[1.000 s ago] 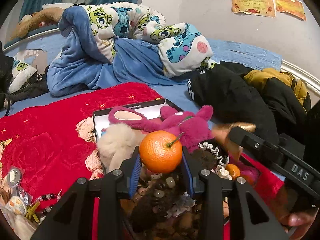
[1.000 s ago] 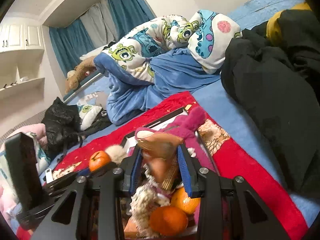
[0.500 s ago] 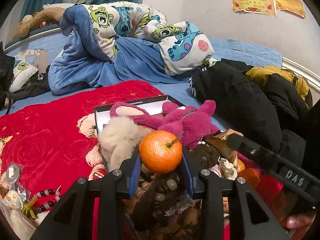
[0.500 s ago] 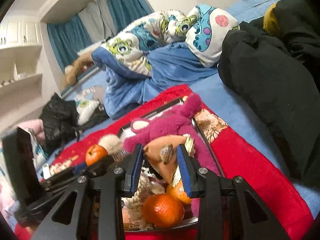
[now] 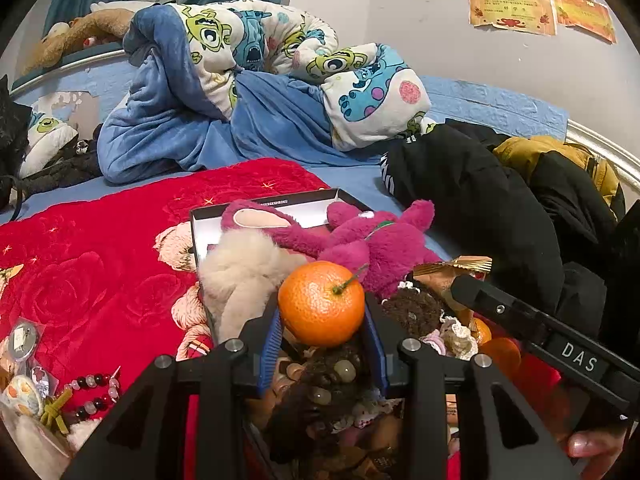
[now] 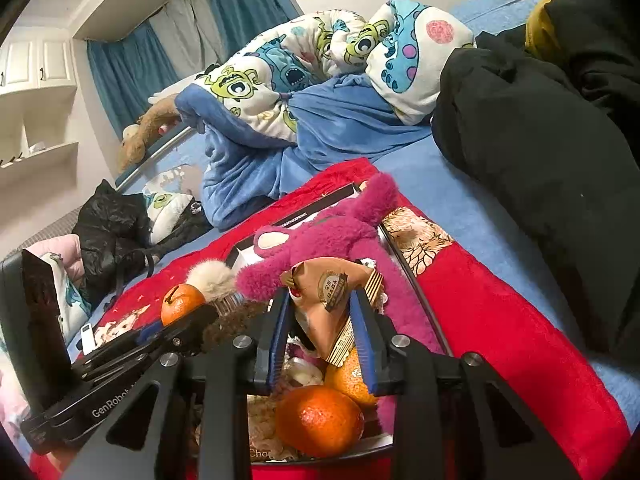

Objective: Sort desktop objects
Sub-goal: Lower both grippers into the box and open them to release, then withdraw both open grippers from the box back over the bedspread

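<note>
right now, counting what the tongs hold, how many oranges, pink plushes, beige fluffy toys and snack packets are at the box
oranges: 3 (one in the left tongs, two in the box)
pink plush: 1
beige fluffy toy: 1
snack packet: 1
total: 6

plush bear [image 5: 360, 236] lies in the box [image 5: 280, 210] on the blanket [image 5: 100, 248] — jacket [image 5: 480, 200] to its right.
</note>
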The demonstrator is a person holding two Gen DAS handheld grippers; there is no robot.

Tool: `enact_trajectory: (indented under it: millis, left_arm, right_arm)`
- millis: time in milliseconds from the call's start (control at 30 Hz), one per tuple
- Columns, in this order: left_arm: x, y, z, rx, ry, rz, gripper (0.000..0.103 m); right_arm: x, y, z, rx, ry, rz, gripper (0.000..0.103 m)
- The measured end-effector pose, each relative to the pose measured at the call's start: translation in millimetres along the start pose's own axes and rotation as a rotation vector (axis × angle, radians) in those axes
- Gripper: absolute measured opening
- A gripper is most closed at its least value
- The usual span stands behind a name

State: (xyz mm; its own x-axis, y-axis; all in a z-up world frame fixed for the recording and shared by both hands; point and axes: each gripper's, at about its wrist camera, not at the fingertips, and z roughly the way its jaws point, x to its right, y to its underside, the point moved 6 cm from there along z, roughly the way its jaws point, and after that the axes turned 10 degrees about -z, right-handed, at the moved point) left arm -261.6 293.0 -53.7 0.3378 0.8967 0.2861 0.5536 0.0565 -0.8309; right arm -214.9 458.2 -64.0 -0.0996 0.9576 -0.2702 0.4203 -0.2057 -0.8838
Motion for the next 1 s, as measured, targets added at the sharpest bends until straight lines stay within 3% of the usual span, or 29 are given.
enact_trajectory:
  millis: [200, 300, 333, 367, 400, 433, 467, 500, 533, 600, 1000]
  left_arm:
    - [-2, -1, -3, 0.021, -0.023, -0.009, 0.041]
    - [-7, -2, -5, 0.034, -0.049, -0.023, 0.047]
    - [-8, -2, -7, 0.041, -0.057, -0.029, 0.052]
    - [-10, -3, -9, 0.050, -0.068, -0.036, 0.063]
    - [-12, -4, -12, 0.069, -0.077, -0.045, 0.071]
    - [-13, -5, -15, 0.084, -0.077, -0.052, 0.088]
    - [-15, -7, -18, 0.101, -0.076, -0.060, 0.100]
    - [-16, -8, -23, 0.127, -0.076, -0.067, 0.102]
    - [-16, -9, -28, 0.152, -0.076, -0.074, 0.103]
    - [-18, -12, -31, 0.169, -0.124, -0.073, 0.103]
    - [-23, -14, -30, 0.168, -0.134, -0.082, 0.103]
  right_arm:
    - [0, -2, -6, 0.028, -0.017, 0.010, 0.032]
    - [1, -4, -9, 0.044, -0.004, 0.009, 0.034]
    - [2, -5, -11, 0.052, 0.005, 0.010, 0.042]
    - [3, -6, -14, 0.063, 0.018, 0.016, 0.051]
    - [5, -7, -17, 0.077, 0.033, 0.023, 0.072]
    - [7, -8, -21, 0.093, 0.041, 0.031, 0.079]
    - [9, -8, -24, 0.107, 0.041, 0.040, 0.079]
    - [11, -9, -27, 0.118, 0.041, 0.049, 0.084]
    - [13, -9, -29, 0.126, 0.043, 0.058, 0.103]
    - [17, -11, -31, 0.139, 0.071, 0.072, 0.103]
    - [31, -10, -33, 0.147, 0.081, 0.130, 0.103]
